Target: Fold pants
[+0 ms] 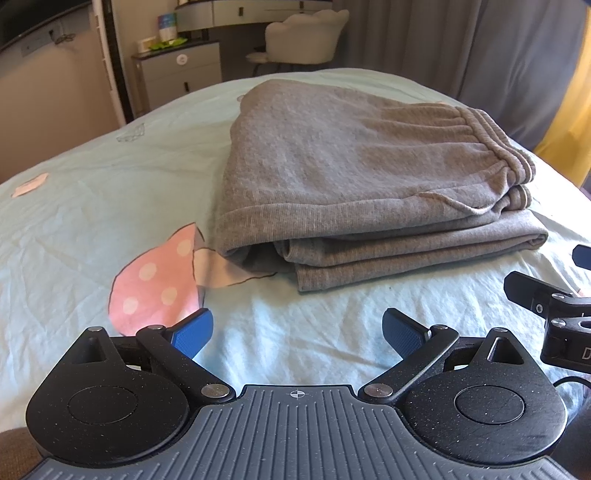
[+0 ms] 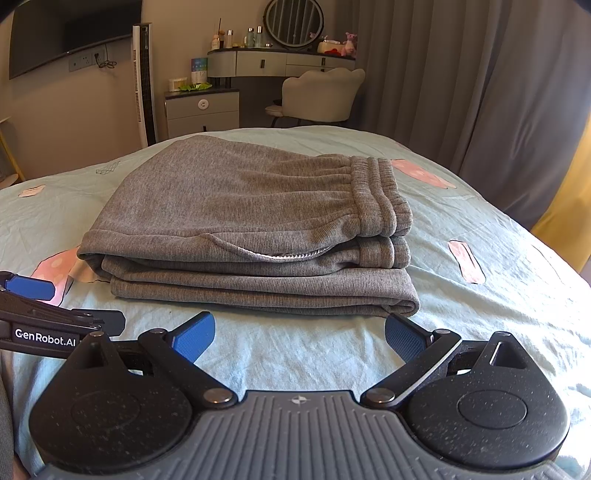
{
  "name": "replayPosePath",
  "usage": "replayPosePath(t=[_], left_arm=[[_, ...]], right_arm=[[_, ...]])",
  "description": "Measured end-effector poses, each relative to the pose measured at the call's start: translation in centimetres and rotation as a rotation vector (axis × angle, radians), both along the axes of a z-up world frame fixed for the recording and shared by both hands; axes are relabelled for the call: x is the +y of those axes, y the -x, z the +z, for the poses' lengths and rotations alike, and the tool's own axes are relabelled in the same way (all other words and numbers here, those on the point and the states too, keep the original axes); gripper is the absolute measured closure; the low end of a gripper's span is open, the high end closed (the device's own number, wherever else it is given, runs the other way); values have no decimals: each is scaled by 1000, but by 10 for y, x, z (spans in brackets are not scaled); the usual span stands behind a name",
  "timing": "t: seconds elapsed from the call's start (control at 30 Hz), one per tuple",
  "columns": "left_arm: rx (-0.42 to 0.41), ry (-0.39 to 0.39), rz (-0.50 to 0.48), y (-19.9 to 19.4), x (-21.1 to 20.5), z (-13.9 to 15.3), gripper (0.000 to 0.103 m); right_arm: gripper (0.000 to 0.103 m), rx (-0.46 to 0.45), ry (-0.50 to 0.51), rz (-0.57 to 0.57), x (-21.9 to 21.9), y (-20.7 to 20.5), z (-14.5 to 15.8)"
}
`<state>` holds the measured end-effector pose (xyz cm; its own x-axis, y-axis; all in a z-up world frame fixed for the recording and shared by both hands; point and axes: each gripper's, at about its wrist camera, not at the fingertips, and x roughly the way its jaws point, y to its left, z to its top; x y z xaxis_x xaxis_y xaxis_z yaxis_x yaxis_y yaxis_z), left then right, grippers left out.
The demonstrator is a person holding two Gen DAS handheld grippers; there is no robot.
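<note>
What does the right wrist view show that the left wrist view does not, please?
Only the right wrist view shows the round mirror on the dressing table, the bottles beside it, the wall-mounted screen and the pants' pocket opening. Only the left wrist view shows the whole pink spotted mushroom print on the sheet. Both show the grey pants folded in a stack on the pale blue bed sheet, the waistband to the right, the cream chair, and both grippers, left gripper and right gripper, open and clear of the cloth.
</note>
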<state>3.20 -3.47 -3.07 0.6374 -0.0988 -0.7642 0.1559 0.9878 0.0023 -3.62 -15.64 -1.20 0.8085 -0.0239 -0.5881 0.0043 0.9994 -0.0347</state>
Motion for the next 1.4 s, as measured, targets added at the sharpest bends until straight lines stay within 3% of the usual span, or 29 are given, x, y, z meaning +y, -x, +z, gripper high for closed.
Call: replayPosePath(t=[1.07,1.4], left_arm=[[-10,-3,-7,1,0,1,2],[-33,43,-5,2,5,4,2]], right_arm=[[4,-2,-1,0,0,0,0],[4,-2,-1,0,0,0,0]])
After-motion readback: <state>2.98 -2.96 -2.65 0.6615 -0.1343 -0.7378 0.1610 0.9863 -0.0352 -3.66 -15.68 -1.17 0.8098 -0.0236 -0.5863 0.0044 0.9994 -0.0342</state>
